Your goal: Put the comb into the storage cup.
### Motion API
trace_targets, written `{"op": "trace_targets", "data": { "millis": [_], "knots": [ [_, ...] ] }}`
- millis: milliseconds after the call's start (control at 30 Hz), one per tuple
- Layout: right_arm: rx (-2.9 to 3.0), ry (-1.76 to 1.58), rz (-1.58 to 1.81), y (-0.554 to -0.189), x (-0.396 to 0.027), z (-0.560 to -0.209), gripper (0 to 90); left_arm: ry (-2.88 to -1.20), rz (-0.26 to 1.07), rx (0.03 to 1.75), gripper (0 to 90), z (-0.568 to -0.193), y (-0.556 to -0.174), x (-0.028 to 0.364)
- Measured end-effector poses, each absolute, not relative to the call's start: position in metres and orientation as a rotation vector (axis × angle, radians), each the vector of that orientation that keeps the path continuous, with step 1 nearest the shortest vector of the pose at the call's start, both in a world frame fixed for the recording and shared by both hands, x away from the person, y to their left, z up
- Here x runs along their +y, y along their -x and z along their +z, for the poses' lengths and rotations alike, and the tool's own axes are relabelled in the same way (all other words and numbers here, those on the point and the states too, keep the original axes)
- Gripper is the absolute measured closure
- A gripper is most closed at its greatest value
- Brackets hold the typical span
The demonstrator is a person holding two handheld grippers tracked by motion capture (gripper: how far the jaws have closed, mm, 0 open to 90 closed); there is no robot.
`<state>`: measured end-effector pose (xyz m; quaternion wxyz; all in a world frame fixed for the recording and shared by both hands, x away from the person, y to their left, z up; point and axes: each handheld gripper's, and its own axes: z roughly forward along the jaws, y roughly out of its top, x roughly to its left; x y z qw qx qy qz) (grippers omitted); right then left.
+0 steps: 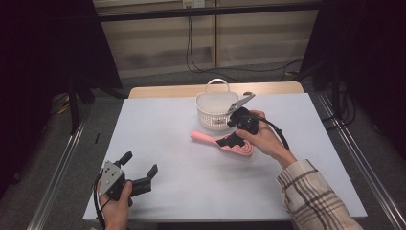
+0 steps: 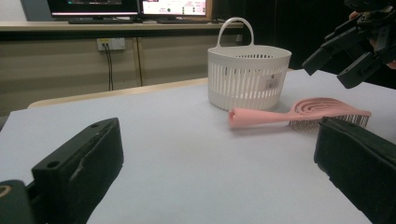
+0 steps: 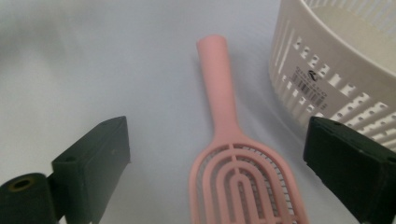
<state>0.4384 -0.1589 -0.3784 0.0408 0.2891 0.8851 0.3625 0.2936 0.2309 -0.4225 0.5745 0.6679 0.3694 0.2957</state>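
Observation:
A pink hairbrush lies flat on the white table cover, its handle pointing left in the high view. My right gripper hovers just over the brush head, open, with its jaws wide on either side of the head and not pressing on it. The left gripper view has that same gripper in the air above the brush. My left gripper rests near the table's front left, open with nothing between its jaws, aimed toward the brush and basket.
A white slotted basket with an upright handle stands just behind the brush, close to the right gripper. The white table cover spreads wide on the left. Metal rails run along both table sides.

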Motion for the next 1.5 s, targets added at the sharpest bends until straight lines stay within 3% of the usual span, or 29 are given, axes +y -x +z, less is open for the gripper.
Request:
{"op": "trace_targets", "data": {
  "millis": [333, 667, 1500],
  "knots": [
    [2.784, -0.982, 0.916, -0.443, -0.174, -0.383, 11.5, -1.574, 0.691, 0.862, 1.4, -0.423, -0.294, 0.231],
    [2.876, -0.948, 0.808, -0.455, -0.169, -0.388, 6.2, -1.575, 0.692, 0.86, 1.4, -0.422, -0.294, 0.231],
    [3.043, -0.902, 0.605, -0.477, -0.15, -0.416, 7.6, -1.574, 0.691, 0.862, 1.4, -0.423, -0.294, 0.231]
  ]
}}
